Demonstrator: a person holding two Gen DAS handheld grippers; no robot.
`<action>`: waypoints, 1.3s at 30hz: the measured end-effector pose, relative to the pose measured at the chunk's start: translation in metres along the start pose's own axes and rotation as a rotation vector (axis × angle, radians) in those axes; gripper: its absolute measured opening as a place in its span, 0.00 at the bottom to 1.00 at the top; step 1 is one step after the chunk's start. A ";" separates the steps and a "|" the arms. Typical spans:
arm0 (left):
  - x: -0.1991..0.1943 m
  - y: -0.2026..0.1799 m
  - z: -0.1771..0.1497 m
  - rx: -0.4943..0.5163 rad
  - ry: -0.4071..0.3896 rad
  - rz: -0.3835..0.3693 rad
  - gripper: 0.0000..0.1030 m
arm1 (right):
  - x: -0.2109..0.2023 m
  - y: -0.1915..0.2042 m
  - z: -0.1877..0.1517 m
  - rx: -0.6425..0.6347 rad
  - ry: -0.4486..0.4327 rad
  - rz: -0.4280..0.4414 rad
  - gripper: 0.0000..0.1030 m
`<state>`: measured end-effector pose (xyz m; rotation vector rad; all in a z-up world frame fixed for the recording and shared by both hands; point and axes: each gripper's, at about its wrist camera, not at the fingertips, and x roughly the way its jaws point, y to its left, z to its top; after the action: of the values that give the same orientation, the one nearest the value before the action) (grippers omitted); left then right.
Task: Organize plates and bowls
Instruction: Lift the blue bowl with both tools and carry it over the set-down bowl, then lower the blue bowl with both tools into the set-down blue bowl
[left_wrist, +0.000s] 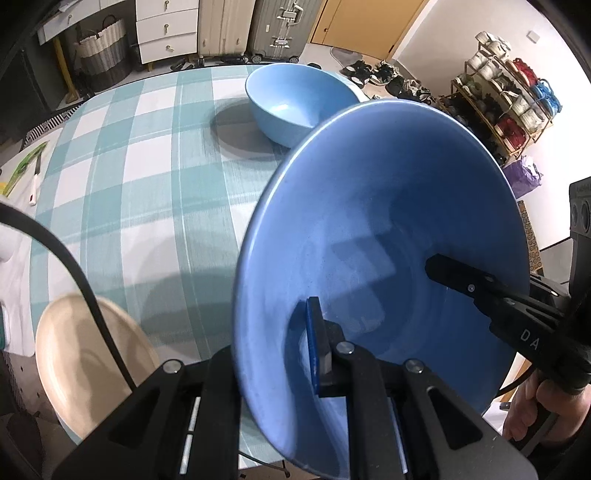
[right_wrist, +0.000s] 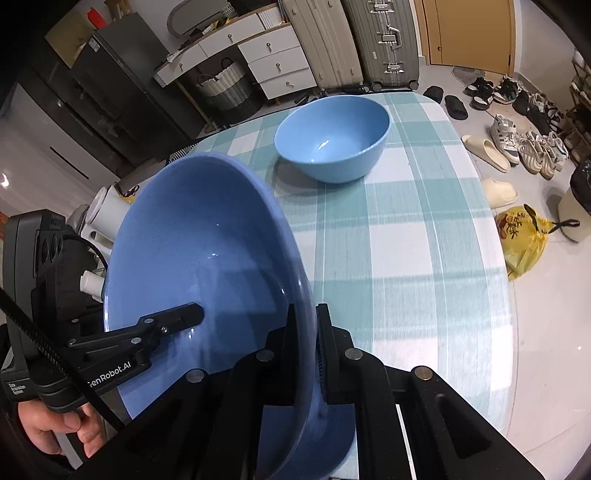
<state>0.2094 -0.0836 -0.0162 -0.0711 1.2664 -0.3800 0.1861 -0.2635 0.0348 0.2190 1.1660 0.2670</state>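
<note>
Legible markings: the black gripper body seen at the near left of the right wrist view reads "enRobot.AI", the first letters hidden behind a cable; a smaller label beneath it is too small to read. In the left wrist view the opposite gripper body shows only "DA". A yellow plastic bag (right_wrist: 524, 240) on the floor at right carries red characters, not readable.

Task item: a large blue plate (left_wrist: 369, 236), glazed, smooth, round with a deep sloping well and thin rim, is held tilted on edge above the near part of the table. The left gripper (left_wrist: 273, 354) is clamped on its rim, one blue-padded finger inside the well and the other behind. The right gripper (right_wrist: 304, 350) is likewise clamped across the opposite rim, a ribbed pad pressing the outer face.

A light blue bowl (right_wrist: 332, 138), glossy, round and deep, stands upright at the far end of the table, well apart from the plate. A cream plate (left_wrist: 88, 365), matte, lies flat at the near left, partly blurred.

The table (right_wrist: 424, 258) is covered by a woven cloth in teal and white check.

On the far floor stand two ribbed hard-shell suitcases (right_wrist: 369, 40) and a white drawer unit with brass knobs.
</note>
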 end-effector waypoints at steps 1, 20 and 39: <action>-0.001 0.000 -0.005 0.002 -0.004 0.004 0.11 | -0.002 0.002 -0.007 -0.002 -0.003 0.003 0.07; 0.011 0.002 -0.066 -0.001 -0.060 0.106 0.12 | 0.025 0.007 -0.065 -0.007 0.025 -0.007 0.07; 0.018 -0.008 -0.074 0.031 -0.116 0.149 0.13 | 0.038 -0.006 -0.073 0.011 0.067 0.004 0.08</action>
<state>0.1424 -0.0854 -0.0533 0.0268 1.1433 -0.2630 0.1329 -0.2544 -0.0278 0.2233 1.2337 0.2734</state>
